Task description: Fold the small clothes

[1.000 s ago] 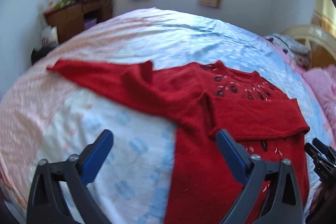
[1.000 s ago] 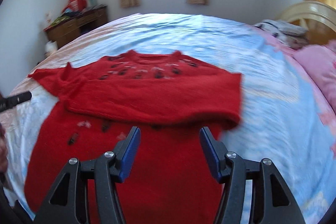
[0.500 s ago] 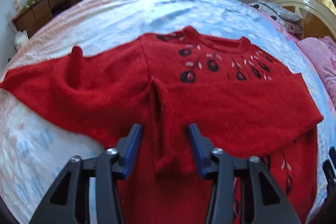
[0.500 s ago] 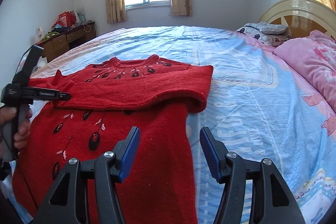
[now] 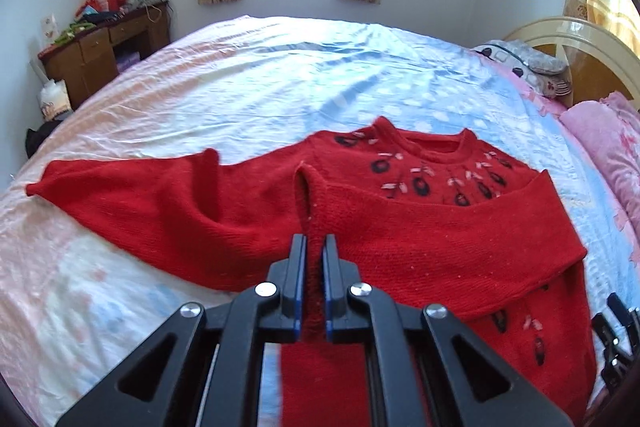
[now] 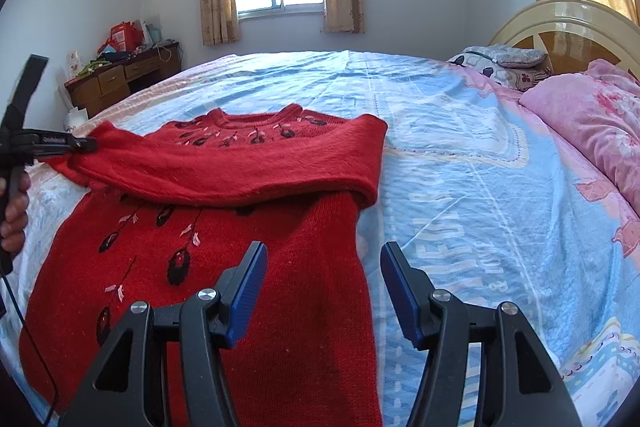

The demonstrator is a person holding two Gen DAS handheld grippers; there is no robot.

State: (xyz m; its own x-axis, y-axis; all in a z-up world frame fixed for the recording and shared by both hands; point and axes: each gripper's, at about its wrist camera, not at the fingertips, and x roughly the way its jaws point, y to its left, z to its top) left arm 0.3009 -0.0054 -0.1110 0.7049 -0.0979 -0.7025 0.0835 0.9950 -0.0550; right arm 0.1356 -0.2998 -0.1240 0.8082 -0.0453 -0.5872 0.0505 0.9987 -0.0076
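A red knit sweater (image 5: 400,227) with dark flower embroidery lies face up on the bed. One sleeve is folded across its chest (image 6: 240,167); the other sleeve (image 5: 132,195) stretches out flat to the left. My left gripper (image 5: 315,247) is shut on the cuff end of the folded sleeve, pinching a raised ridge of red knit. It also shows in the right wrist view (image 6: 80,145) at the sweater's left side. My right gripper (image 6: 322,259) is open and empty above the sweater's lower right edge.
The bed sheet (image 6: 460,167) is light blue and pink. A pink quilt (image 6: 592,131) and pillows (image 6: 504,61) lie by the headboard at right. A wooden desk (image 5: 104,51) with clutter stands at the far left under the window wall.
My left gripper moved in over the folded sleeve's cuff and closed on it. My right gripper drew back to the sweater's lower right and stayed open.
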